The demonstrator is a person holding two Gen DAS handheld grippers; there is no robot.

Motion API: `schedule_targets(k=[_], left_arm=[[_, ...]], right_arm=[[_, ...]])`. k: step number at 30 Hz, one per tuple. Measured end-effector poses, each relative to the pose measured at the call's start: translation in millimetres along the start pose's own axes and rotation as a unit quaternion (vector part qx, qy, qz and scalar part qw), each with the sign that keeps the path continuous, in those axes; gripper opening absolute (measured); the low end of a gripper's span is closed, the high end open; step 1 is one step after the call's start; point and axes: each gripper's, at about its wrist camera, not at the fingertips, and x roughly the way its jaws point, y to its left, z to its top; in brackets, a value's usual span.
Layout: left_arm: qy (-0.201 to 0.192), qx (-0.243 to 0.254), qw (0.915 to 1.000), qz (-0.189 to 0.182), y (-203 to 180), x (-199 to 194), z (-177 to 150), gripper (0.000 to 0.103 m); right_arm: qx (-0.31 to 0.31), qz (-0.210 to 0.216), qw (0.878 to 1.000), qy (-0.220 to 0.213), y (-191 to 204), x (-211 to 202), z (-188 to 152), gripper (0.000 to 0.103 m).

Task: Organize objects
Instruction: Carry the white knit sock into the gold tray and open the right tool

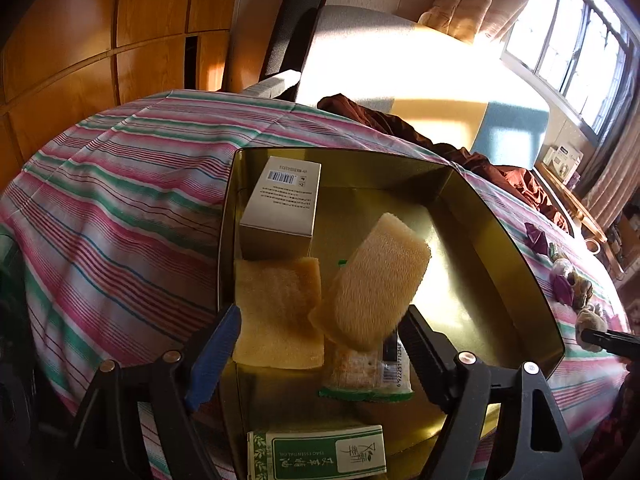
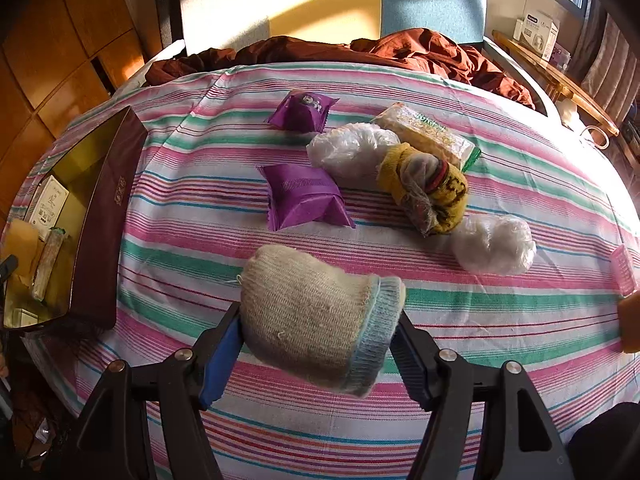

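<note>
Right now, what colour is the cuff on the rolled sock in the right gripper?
Light blue, on an off-white knit sock; the right wrist view shows it best.

Home bedroom, sunlit.
Striped bedsheet [image 2: 320, 240] over a bed, rumpled brown blanket [image 2: 400, 52] by the padded headboard [image 2: 320, 4], wooden wardrobe doors [image 1: 100, 40], curtained window [image 1: 568, 32].
</note>
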Motion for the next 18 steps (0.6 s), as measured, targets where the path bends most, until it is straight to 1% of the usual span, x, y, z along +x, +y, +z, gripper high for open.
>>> schedule_targets(k=[2, 4, 7, 10, 13, 18], left_arm=[[-0.007, -0.001, 1.0000, -0.006, 2, -8, -4, 0.081], [-0.016, 0.005, 0.9999, -0.001, 2, -17, -6, 0.081], [-0.034, 0.011, 0.9994, -0.004, 2, -31, -6, 0.081], [-0.052, 0.010, 0.9986, 0.001, 6, -44, -4, 0.081], [-0.062, 0.008, 0.9980, 0.008, 9, -52, -3, 0.082], [-0.064, 0.002, 0.9978, 0.014, 13, -58, -4, 0.082]], right_arm=[[0.006, 0.007, 1.000, -0.003, 4, -4, 0, 0.070], [0.005, 0.020, 1.000, -0.014, 15, -11, 2, 0.070], [-0.011, 0.060, 0.998, -0.034, 46, -26, 8, 0.070], [-0.049, 0.100, 0.992, -0.052, 92, -41, 14, 0.070], [-0.089, 0.143, 0.984, -0.058, 144, -46, 19, 0.070], [-0.138, 0.175, 0.974, -0.035, 222, -27, 20, 0.073]])
